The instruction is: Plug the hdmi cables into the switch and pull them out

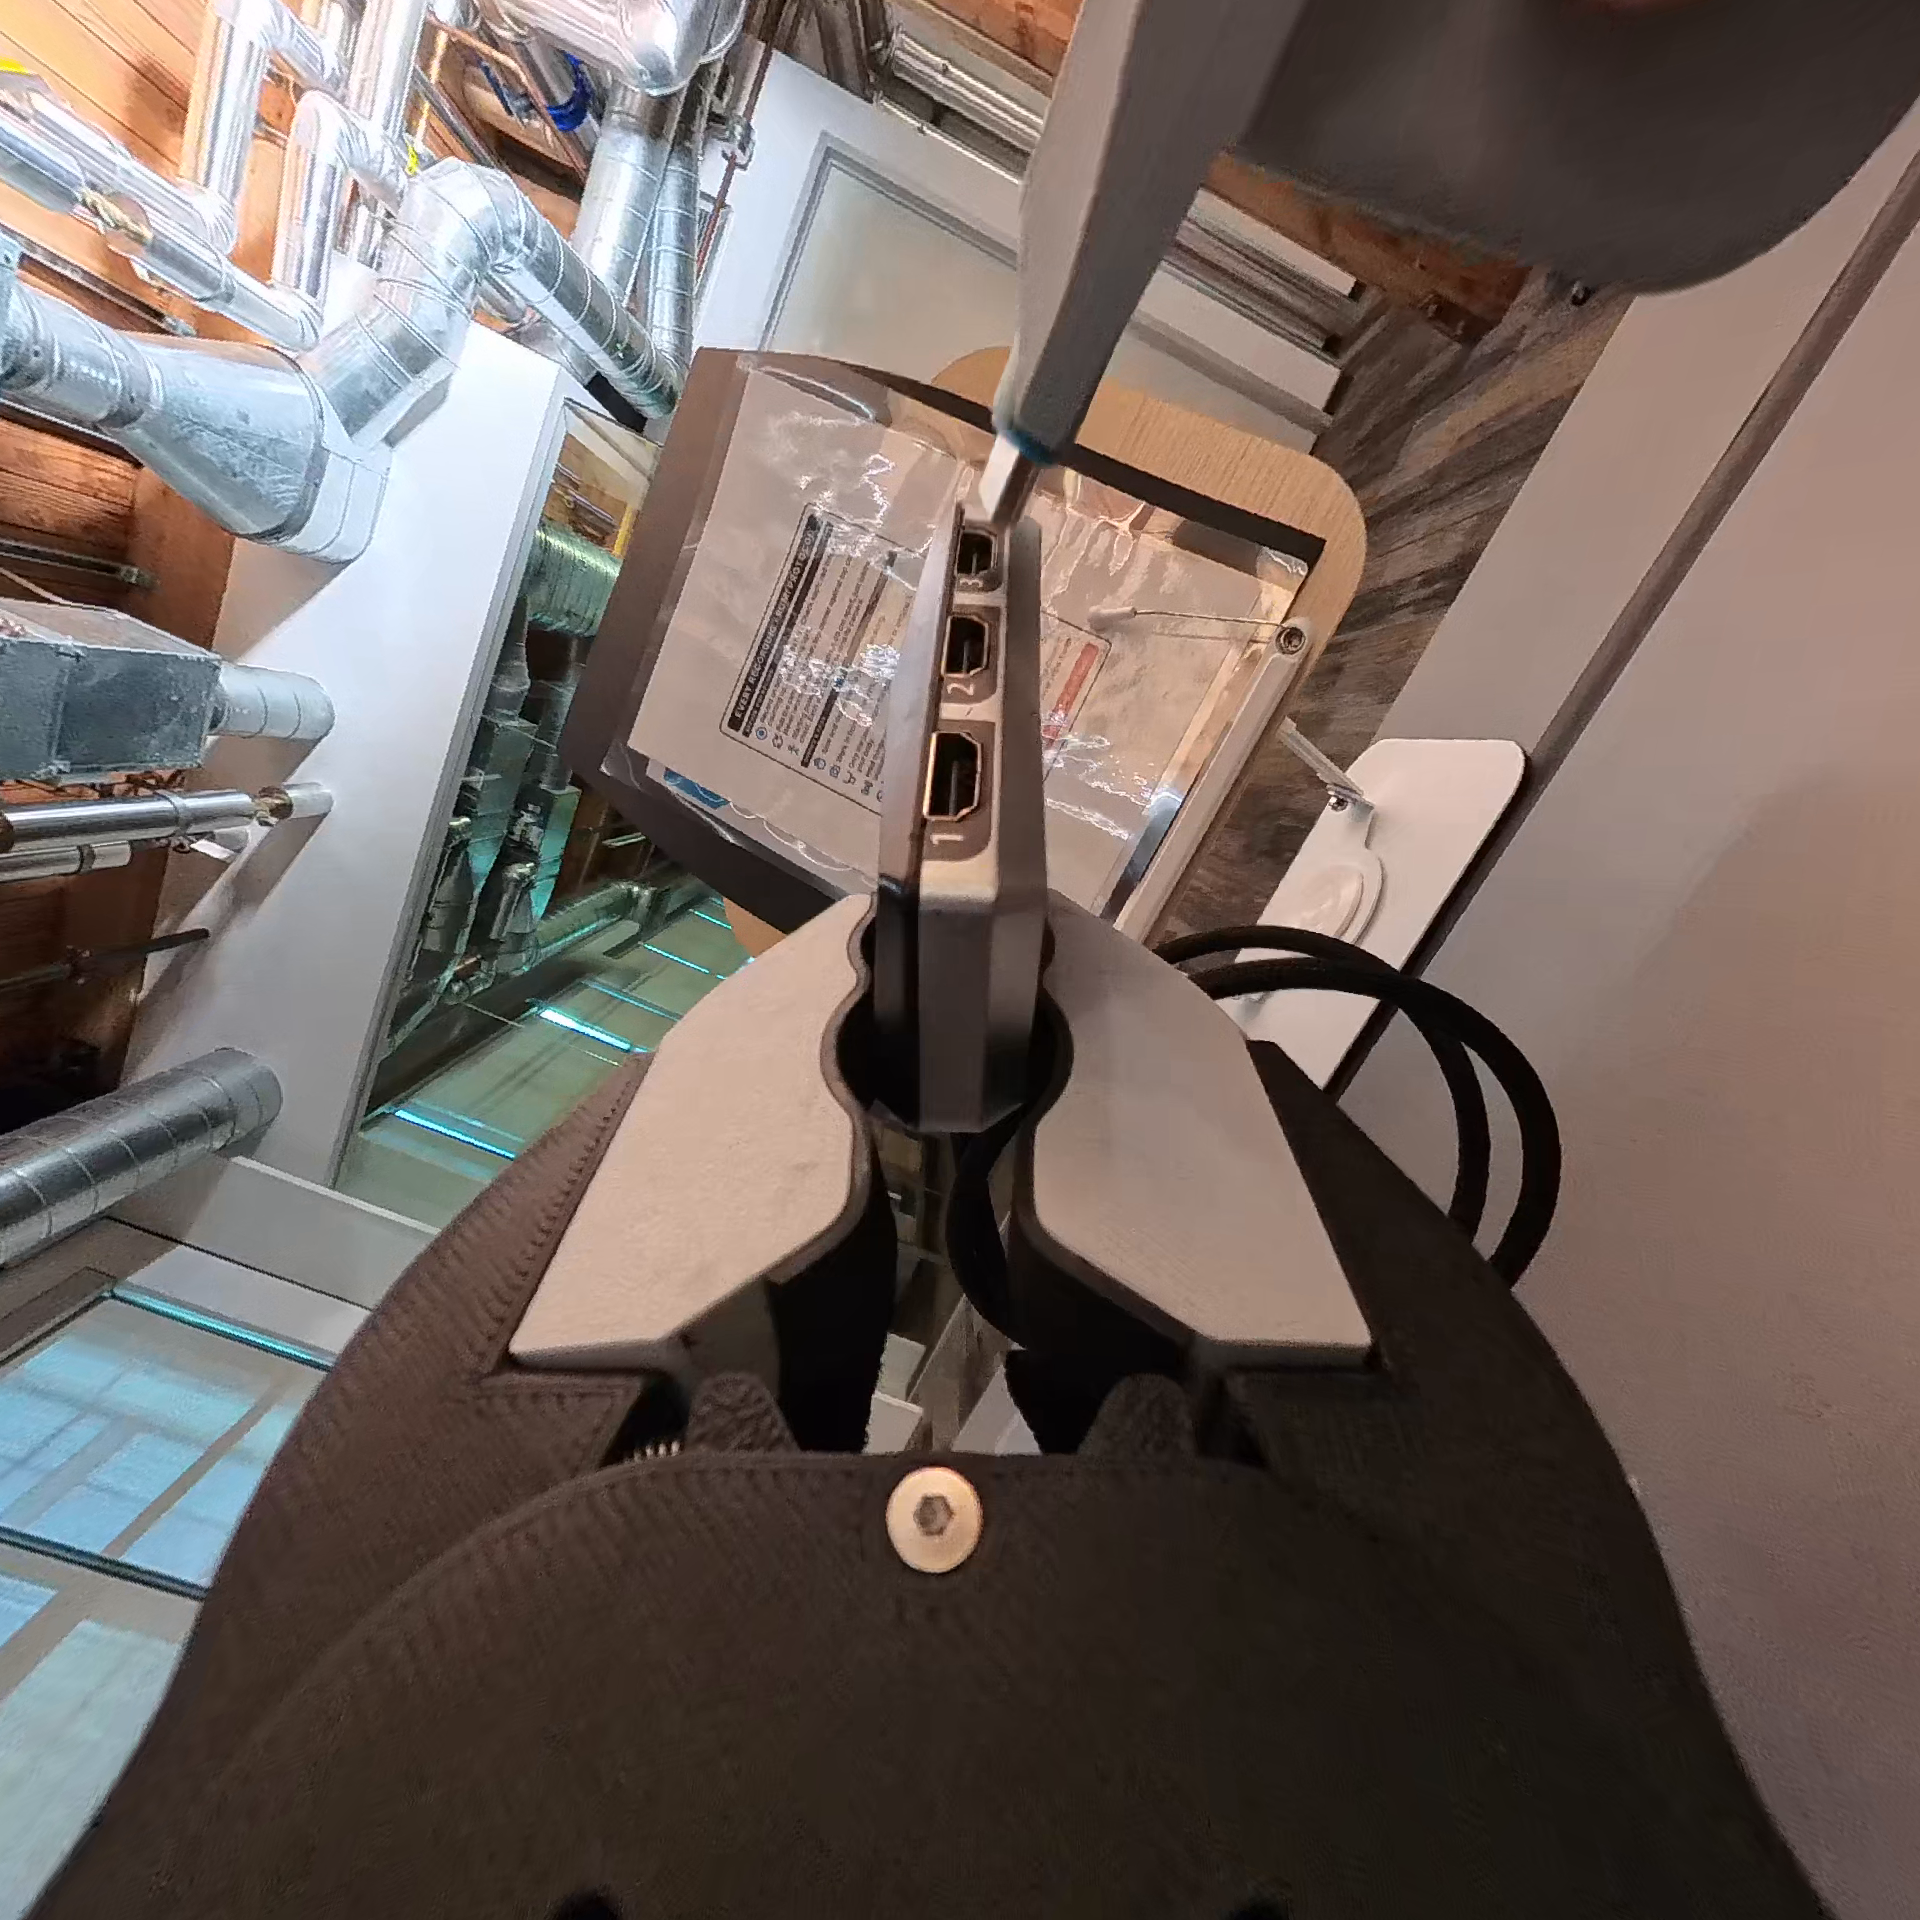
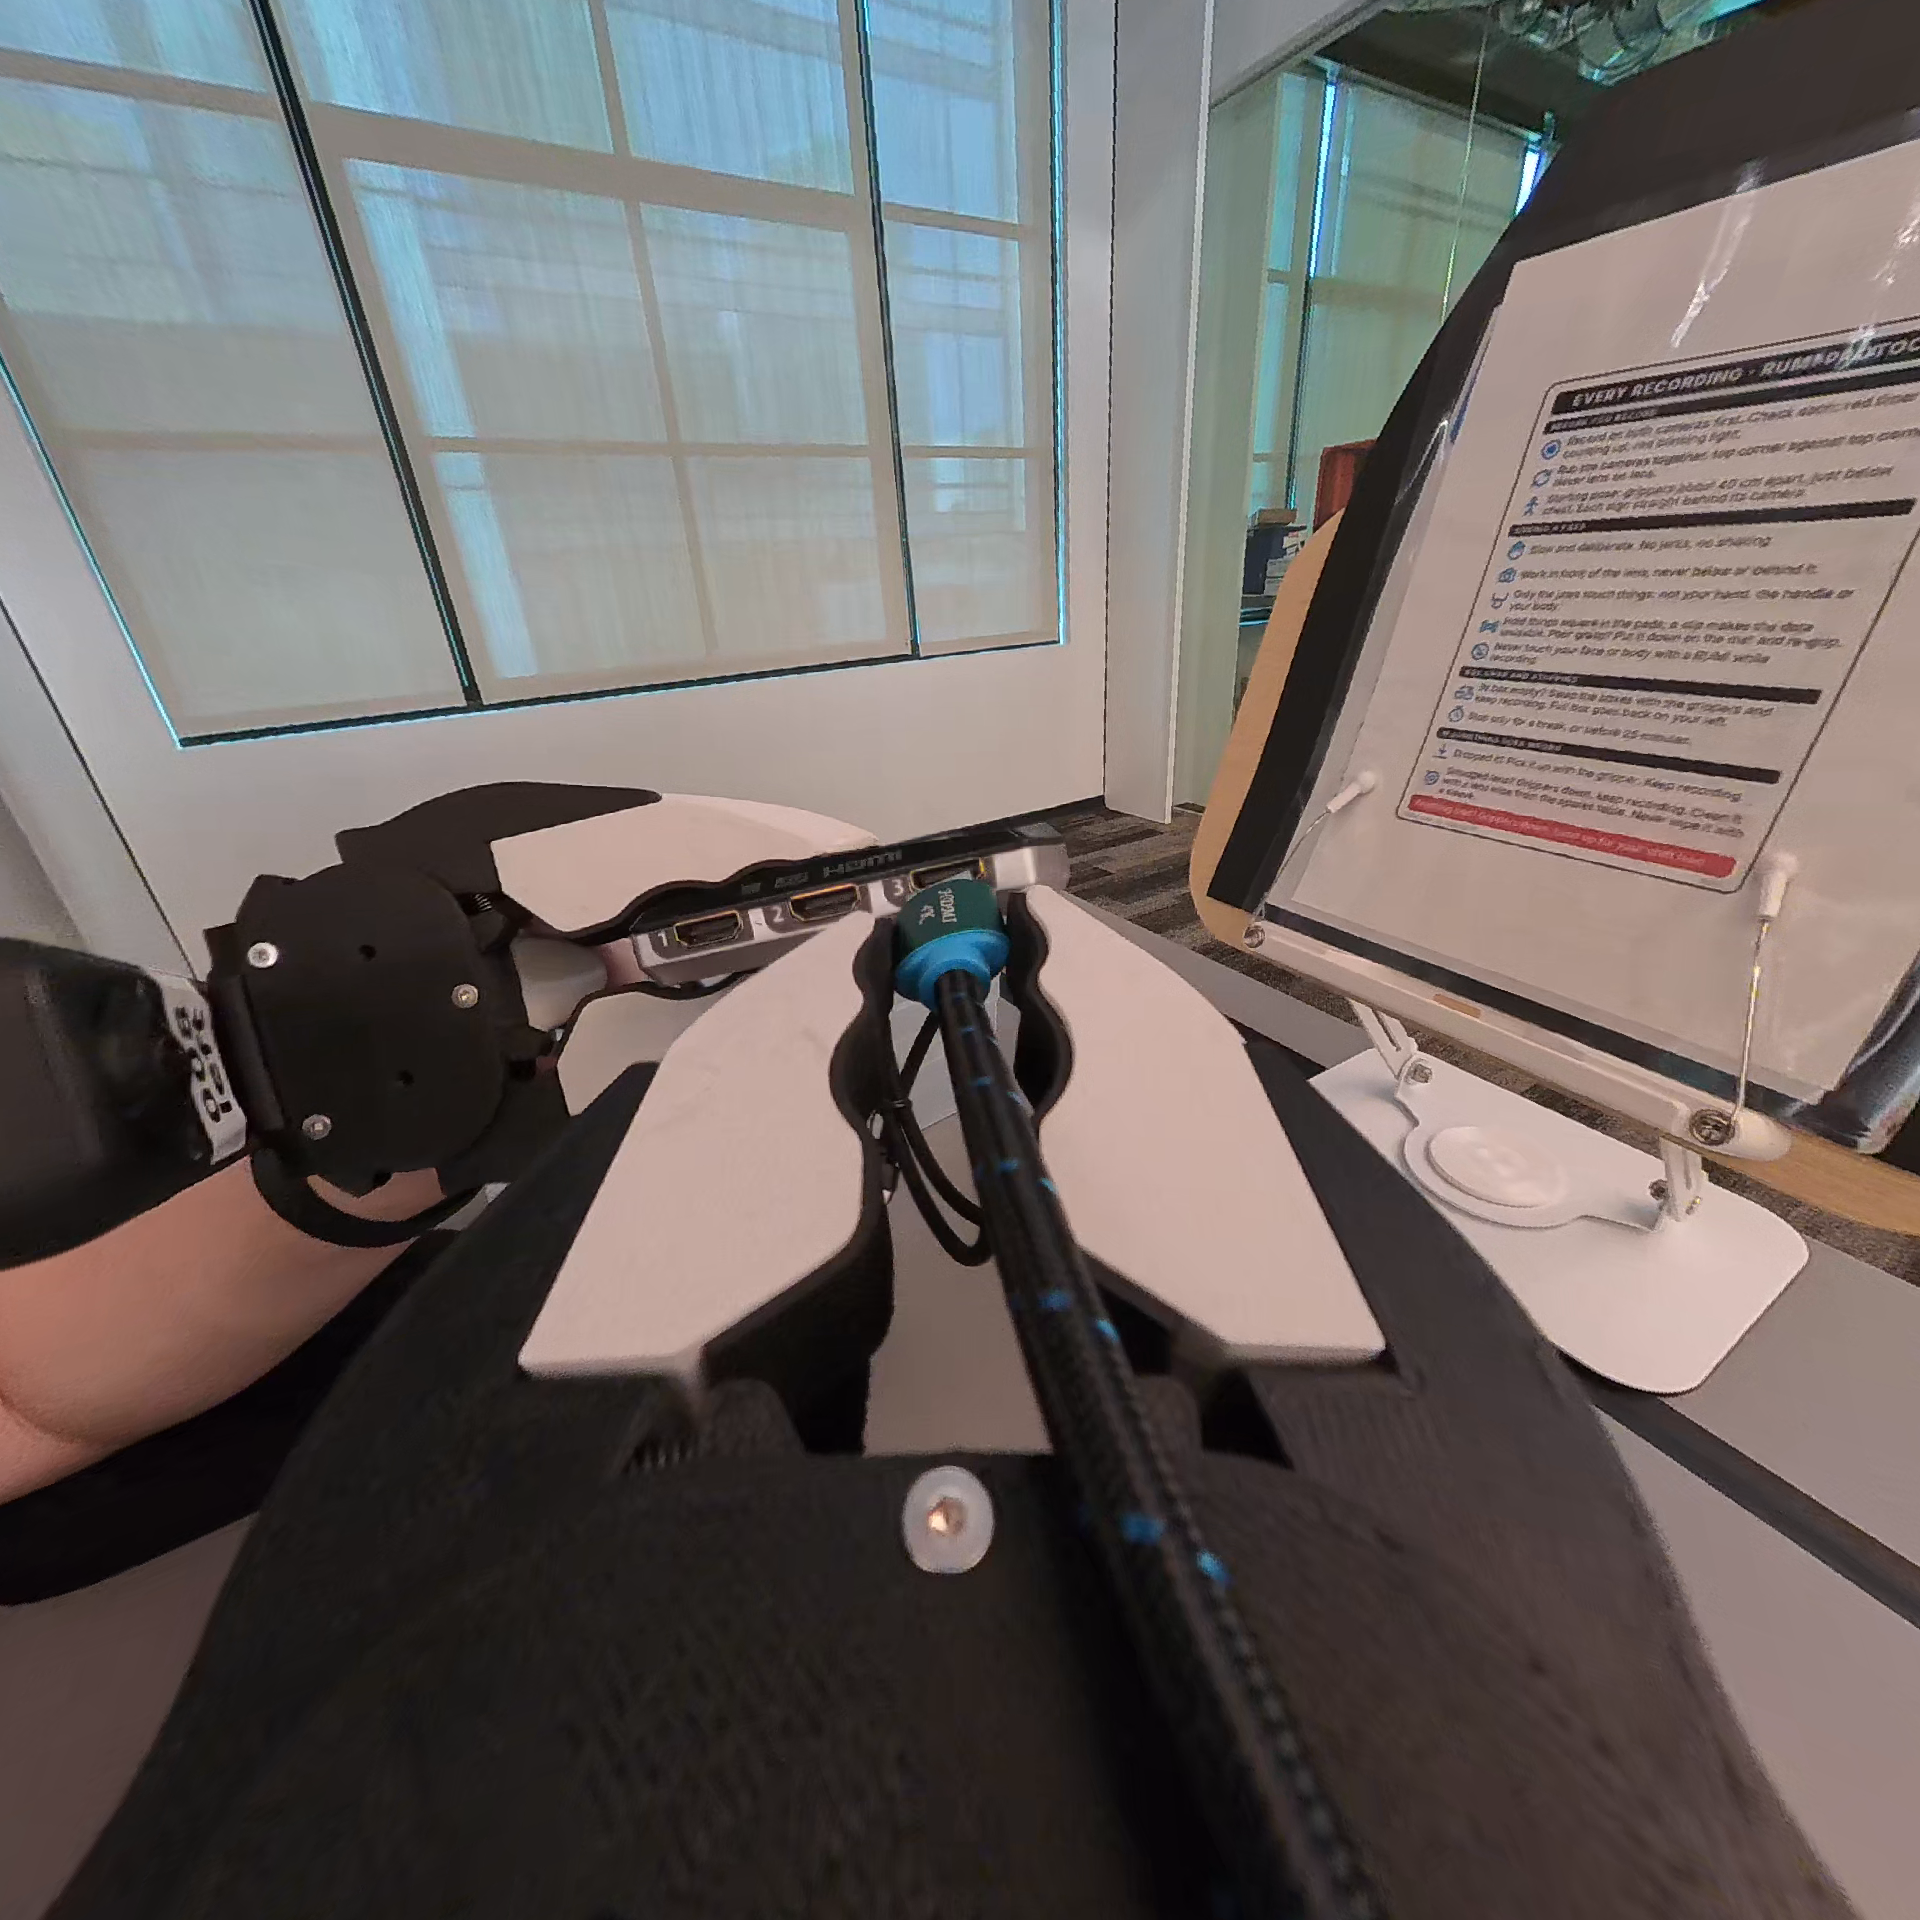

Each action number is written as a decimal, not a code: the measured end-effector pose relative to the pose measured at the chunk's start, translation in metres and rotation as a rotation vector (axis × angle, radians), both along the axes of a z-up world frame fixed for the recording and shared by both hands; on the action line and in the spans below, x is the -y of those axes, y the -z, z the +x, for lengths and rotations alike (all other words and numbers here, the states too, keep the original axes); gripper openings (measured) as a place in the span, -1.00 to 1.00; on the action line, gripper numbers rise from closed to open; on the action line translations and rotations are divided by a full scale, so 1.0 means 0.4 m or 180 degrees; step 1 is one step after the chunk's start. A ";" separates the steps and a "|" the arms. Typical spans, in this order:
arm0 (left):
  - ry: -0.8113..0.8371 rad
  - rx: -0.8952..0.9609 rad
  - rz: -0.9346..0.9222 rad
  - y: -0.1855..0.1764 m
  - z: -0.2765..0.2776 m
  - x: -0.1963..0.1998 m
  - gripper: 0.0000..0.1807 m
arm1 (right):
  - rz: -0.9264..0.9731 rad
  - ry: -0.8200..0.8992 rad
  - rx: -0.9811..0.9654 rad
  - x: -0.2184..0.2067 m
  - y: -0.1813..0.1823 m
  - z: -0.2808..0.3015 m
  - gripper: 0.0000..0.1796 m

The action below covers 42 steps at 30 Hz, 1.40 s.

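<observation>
My left gripper (image 1: 954,935) is shut on the grey HDMI switch (image 1: 961,790) and holds it in the air, its row of three ports facing the right gripper. My right gripper (image 2: 940,920) is shut on the green-and-blue HDMI plug (image 2: 948,925) of a black braided cable (image 2: 1101,1351). The plug's metal tip (image 1: 1006,488) sits at the mouth of the farthest port; how far in it sits is hidden. The other two ports (image 2: 821,906) are empty. The left gripper (image 2: 582,894) also shows in the right wrist view, holding the switch (image 2: 852,894) from the left.
A document stand (image 2: 1558,1205) with a laminated instruction sheet (image 2: 1621,623) stands at the right on a grey table (image 2: 1766,1507). A thin black cable (image 1: 1455,1091) loops down from the switch. A person's forearm (image 2: 125,1330) is at the left. Windows lie behind.
</observation>
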<state>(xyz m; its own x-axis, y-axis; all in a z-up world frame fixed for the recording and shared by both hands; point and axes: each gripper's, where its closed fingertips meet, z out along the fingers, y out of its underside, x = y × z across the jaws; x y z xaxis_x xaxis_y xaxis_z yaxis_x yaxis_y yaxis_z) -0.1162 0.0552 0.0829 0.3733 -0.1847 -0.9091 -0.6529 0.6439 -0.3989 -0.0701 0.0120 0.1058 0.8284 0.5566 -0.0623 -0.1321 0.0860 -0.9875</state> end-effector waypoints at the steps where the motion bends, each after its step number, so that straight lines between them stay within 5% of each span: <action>1: 0.0008 -0.0009 0.0006 0.001 0.002 0.002 -0.76 | -0.0012 0.0002 0.0001 -0.001 0.002 -0.001 -0.76; 27: -0.0136 -0.0224 0.0128 0.030 0.009 -0.016 -0.76 | -0.0445 -0.0037 -0.0405 -0.032 0.049 0.001 -0.87; 42: -0.0115 -0.0161 -0.0250 0.069 0.003 -0.067 -0.76 | -0.0606 -0.0011 -0.0076 -0.046 0.085 0.020 -0.87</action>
<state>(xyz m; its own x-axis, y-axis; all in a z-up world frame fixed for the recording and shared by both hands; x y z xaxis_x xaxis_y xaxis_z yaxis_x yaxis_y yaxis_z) -0.1152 0.0820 0.0552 0.3351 -0.2434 -0.9102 -0.6958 0.5875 -0.4132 -0.0620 0.0304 0.0716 0.8236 0.5357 -0.1864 -0.1557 -0.1024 -0.9825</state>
